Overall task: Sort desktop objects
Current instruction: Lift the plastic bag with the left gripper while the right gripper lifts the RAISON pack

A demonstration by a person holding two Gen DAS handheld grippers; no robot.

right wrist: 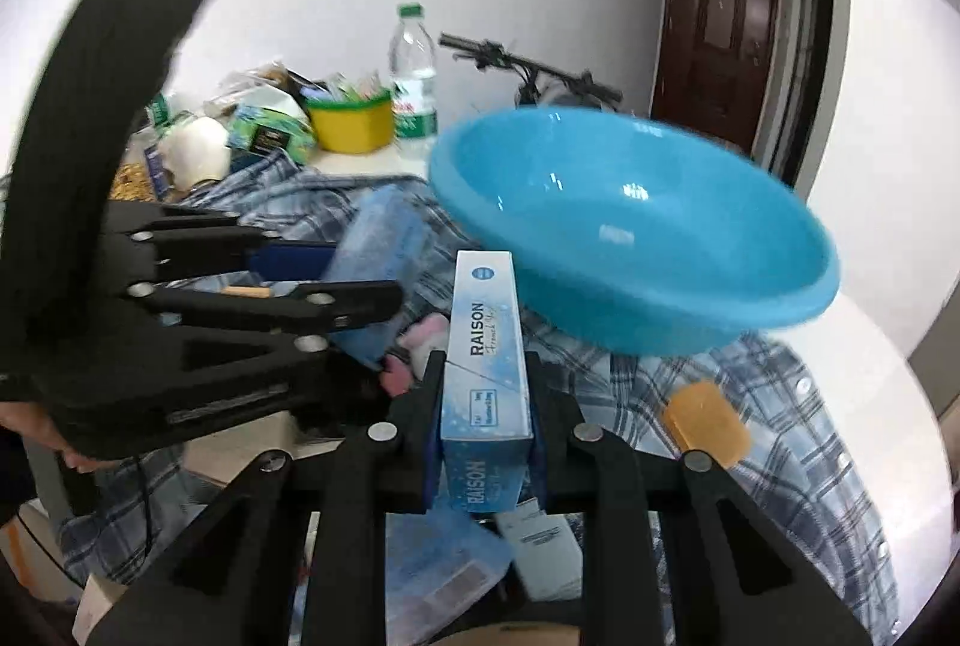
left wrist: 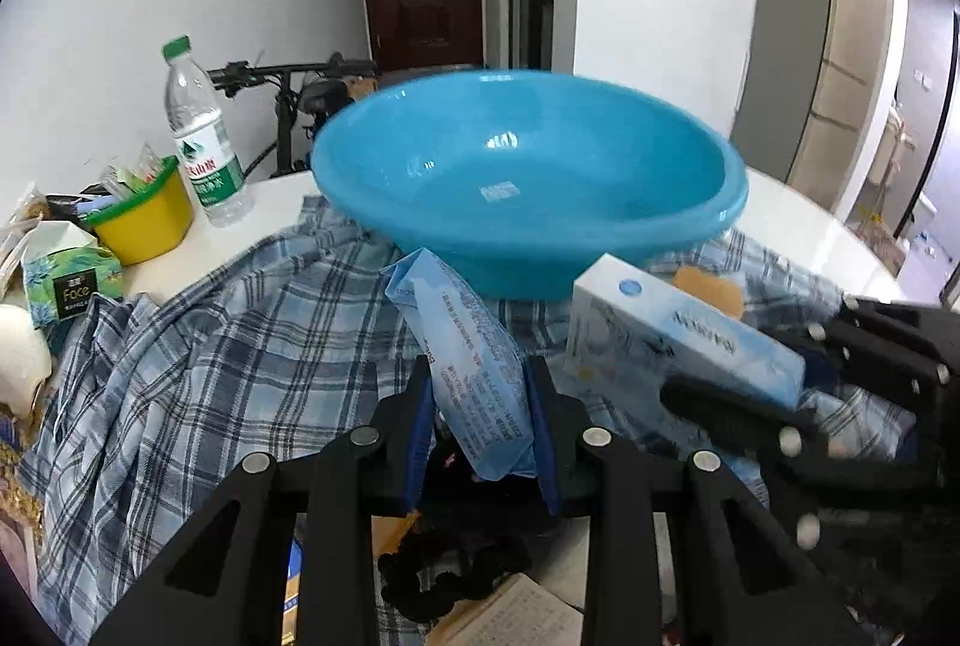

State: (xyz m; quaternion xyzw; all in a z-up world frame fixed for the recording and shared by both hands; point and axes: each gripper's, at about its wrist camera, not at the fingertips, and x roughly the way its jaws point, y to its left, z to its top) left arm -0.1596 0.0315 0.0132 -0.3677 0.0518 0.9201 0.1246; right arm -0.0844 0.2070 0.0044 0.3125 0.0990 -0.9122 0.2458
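Nearest, the left tongs (left wrist: 480, 376) pinch a pale blue packet (left wrist: 474, 346), its lower end hidden behind the fingers. The right tongs (right wrist: 486, 376) clamp a RAISON box (right wrist: 486, 346), whose small print is unreadable. Beneath lies a plaid shirt (left wrist: 210, 376) covering the desk (left wrist: 798, 220). Farther off, a blue basin (left wrist: 528, 178) sits blurred.

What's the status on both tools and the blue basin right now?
Left tool shut on blue packet. Right tool shut on RAISON box. Blue basin empty, ahead on plaid shirt. Path clear.
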